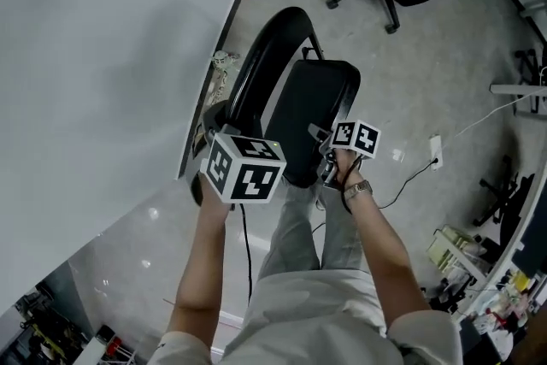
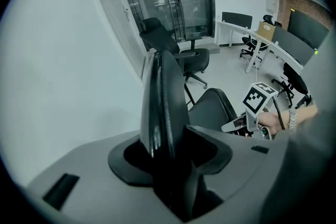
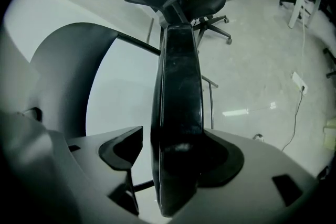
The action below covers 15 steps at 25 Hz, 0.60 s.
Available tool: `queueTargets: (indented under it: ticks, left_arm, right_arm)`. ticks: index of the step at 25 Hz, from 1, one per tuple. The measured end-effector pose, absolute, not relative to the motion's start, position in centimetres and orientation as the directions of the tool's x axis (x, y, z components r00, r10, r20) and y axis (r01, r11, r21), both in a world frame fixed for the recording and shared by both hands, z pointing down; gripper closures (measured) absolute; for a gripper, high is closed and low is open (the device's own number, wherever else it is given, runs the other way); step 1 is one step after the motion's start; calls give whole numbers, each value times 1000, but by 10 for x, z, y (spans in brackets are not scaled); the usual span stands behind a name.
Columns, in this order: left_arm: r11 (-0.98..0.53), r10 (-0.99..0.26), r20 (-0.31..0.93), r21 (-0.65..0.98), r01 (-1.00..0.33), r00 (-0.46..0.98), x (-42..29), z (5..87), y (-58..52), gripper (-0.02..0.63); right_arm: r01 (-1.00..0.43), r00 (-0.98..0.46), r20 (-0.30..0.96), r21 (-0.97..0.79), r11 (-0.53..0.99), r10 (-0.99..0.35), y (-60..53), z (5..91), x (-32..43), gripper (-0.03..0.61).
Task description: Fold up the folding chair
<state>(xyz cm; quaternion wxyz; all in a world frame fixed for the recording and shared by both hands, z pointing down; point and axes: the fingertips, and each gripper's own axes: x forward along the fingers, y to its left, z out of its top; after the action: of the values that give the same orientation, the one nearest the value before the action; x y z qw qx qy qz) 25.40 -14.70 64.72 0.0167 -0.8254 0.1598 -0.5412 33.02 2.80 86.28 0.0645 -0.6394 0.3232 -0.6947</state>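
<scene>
The folding chair (image 1: 295, 98) stands on the pale floor (image 1: 410, 73) at the middle of the head view, close beside the white wall (image 1: 102, 30) that fills the frame's left. Its curved backrest (image 1: 269, 55) arcs toward the top of the frame, and the padded seat (image 1: 316, 107) hangs just right of it, looking partly raised.

The left tongs (image 2: 168, 149) pinch the top edge of the backrest, the black panel wedged between the jaws. The right tongs (image 3: 176, 165) clamp the seat's front edge in the same way, as far as that view shows.

From where I stand, the step in hand is closing the seat against the backrest. To do it well, I would hold the left side as the steady anchor and let the right swing the seat up in an arc about its hinge, not pull it straight. The wall is close, so the frame should tip away from it. The right tongs sit where seat and back will meet, so they ought to slip clear before the gap shuts. The floor looks smooth, and the legs may skate.
</scene>
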Motion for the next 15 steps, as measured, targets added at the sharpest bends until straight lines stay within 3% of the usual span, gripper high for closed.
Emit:
queueTargets:
  ticks: [7, 15]
  left_arm:
    - [-944, -300, 886, -222, -246, 354, 252, 634, -151, 422]
    - [-937, -320, 885, -243, -251, 337, 259, 619, -137, 428]
  right_arm:
    - [-326, -189, 880, -475, -818, -436, -9, 851, 315, 255]
    - [-342, -322, 865, -485, -805, -385, -48, 834, 294, 255]
